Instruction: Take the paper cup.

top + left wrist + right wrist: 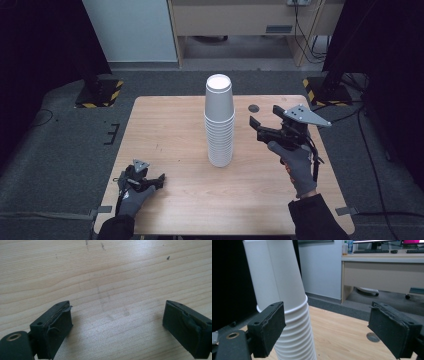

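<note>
Near the middle of the pale wooden table (170,125) stands a tall stack of white paper cups (219,122), upside down, flat base uppermost, the rolled rims forming tight ridges down its lower half. Just to its right, raised above the table, the right gripper (257,129) points at the stack with jaws wide apart, holding nothing. At the near left corner the left gripper (156,181) lies low over bare wood, jaws likewise spread and empty.

Both grippers (159,178) (262,122) wide apart, empty.
</note>
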